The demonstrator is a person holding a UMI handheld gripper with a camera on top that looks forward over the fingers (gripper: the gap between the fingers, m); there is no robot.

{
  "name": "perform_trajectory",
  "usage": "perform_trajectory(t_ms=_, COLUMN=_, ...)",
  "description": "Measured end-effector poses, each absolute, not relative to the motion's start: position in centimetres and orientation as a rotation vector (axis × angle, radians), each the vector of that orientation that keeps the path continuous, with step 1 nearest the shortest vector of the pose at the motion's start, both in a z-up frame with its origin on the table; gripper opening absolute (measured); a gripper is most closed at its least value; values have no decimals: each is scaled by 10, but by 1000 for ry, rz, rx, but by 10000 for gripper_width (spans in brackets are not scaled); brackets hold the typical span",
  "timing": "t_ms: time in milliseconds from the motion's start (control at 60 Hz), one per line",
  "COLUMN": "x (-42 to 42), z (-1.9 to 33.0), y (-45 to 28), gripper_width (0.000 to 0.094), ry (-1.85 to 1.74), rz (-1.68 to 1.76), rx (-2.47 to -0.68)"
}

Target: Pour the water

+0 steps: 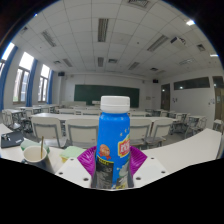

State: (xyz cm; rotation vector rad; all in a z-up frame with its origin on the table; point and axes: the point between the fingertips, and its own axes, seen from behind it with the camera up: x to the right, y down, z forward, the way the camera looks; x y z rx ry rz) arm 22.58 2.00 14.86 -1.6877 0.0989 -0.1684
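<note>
From my remote station I record a blue plastic bottle with a white screw cap and a bright printed label (pixel 114 135) standing upright between the jaws of the gripper (pixel 109 160), whose purple pads (pixel 88 157) press against both of its sides, so the jaws are closed around the bottle at its width. A pale round cup-like vessel (pixel 35 154) sits on the white table (pixel 190 152) off to the bottle's left, near the table's front edge and apart from the bottle. Beyond stand rows of white desks (pixel 60 125), a dark green chalkboard (pixel 105 95) and bright windows (pixel 22 78).
</note>
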Motion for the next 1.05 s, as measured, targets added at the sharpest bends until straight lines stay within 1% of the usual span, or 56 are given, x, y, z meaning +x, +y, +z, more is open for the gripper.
perform_trajectory(t_ms=17, x=226, z=138, y=32, gripper_width=410, ry=101, rz=-164, rx=-1697)
perform_trajectory(t_ms=67, x=223, z=126, y=19, gripper_width=419, ry=100, rz=-143, rx=-1730)
perform_trajectory(t_ms=117, x=222, z=135, y=23, gripper_width=412, ry=107, rz=-139, rx=-1702)
perform_trajectory(t_ms=133, x=231, z=137, y=4, gripper_width=411, ry=105, rz=-135, rx=-1693)
perform_trajectory(t_ms=150, x=228, z=127, y=28, gripper_width=411, ry=110, rz=-130, rx=-1693)
perform_trajectory(t_ms=217, x=231, z=129, y=24, gripper_width=415, ry=114, rz=-123, rx=-1712)
perform_trajectory(t_ms=250, x=234, z=133, y=11, gripper_width=479, ry=107, rz=-129, rx=-1720)
perform_trajectory(t_ms=267, x=230, z=128, y=27, gripper_width=504, ry=105, rz=-136, rx=-1721)
perform_trajectory(t_ms=333, x=230, z=124, y=24, gripper_width=632, ry=83, rz=-158, rx=-1764)
perform_trajectory(t_ms=367, x=231, z=115, y=21, gripper_width=763, ry=81, rz=-162, rx=-1802)
perform_trajectory(t_ms=383, x=237, z=121, y=6, gripper_width=843, ry=80, rz=-159, rx=-1816)
perform_trajectory(t_ms=400, x=231, z=117, y=10, gripper_width=869, ry=84, rz=-156, rx=-1826)
perform_trajectory(t_ms=433, x=229, z=116, y=5, gripper_width=827, ry=89, rz=-142, rx=-1841)
perform_trajectory(t_ms=483, x=225, z=122, y=-8, gripper_width=845, ry=90, rz=-116, rx=-1833)
perform_trajectory(t_ms=517, x=230, z=128, y=-26, gripper_width=854, ry=86, rz=-106, rx=-1831)
perform_trajectory(t_ms=533, x=220, z=130, y=-37, gripper_width=859, ry=86, rz=-102, rx=-1833)
perform_trajectory(t_ms=617, x=211, z=135, y=-67, gripper_width=848, ry=79, rz=-81, rx=-1836)
perform_trajectory(t_ms=650, x=200, z=141, y=-100, gripper_width=849, ry=66, rz=-75, rx=-1835)
perform_trajectory(t_ms=733, x=183, z=148, y=-131, gripper_width=844, ry=31, rz=-67, rx=-1834)
perform_trajectory(t_ms=767, x=172, z=152, y=-158, gripper_width=846, ry=31, rz=-64, rx=-1834)
perform_trajectory(t_ms=900, x=137, z=149, y=-192, gripper_width=846, ry=44, rz=0, rx=-1830)
perform_trajectory(t_ms=917, x=125, z=147, y=-207, gripper_width=845, ry=47, rz=12, rx=-1833)
perform_trajectory(t_ms=1050, x=87, z=130, y=-223, gripper_width=844, ry=42, rz=82, rx=-1842)
